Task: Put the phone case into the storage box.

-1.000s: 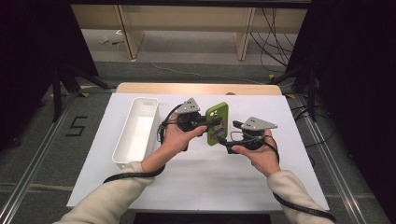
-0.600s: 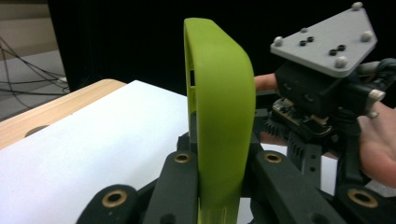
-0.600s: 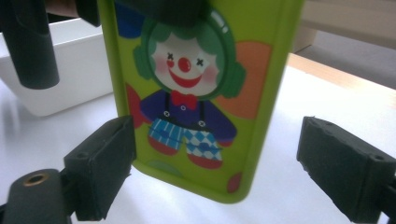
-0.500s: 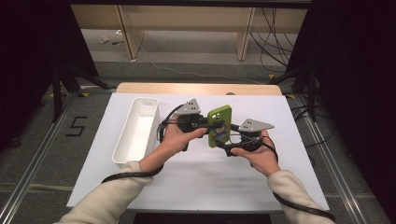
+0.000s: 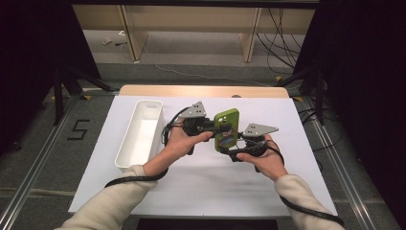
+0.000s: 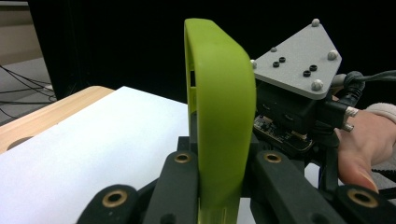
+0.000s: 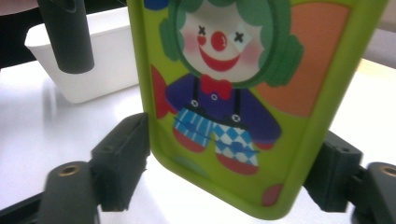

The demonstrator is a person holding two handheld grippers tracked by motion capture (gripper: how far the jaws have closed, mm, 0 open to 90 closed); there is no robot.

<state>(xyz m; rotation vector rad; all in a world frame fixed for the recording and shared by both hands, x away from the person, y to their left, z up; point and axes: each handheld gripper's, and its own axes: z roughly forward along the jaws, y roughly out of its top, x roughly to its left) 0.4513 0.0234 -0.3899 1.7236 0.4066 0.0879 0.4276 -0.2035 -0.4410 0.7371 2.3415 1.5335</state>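
Note:
A lime-green phone case [image 5: 226,127] printed with a clown is held upright over the middle of the white table [image 5: 201,191]. My left gripper [image 5: 214,128] is shut on its thin edge; the left gripper view looks along the case [image 6: 224,107], which is pinched between both jaws. My right gripper [image 5: 233,145] grips it from the other side. In the right gripper view the case [image 7: 224,93] faces the camera, and the pads [image 7: 123,161] press on its two long sides. The right gripper's grey plate [image 6: 294,58] shows behind the case.
A long white bin [image 5: 125,141] stands left of my hands; its end wall [image 7: 107,70] appears behind the case. The table's wooden edge [image 5: 201,91] runs along the far side. Cables trail from both grippers across the sheet.
The case and both grippers have shifted a little to the right and tilted slightly. Both grips hold as before.

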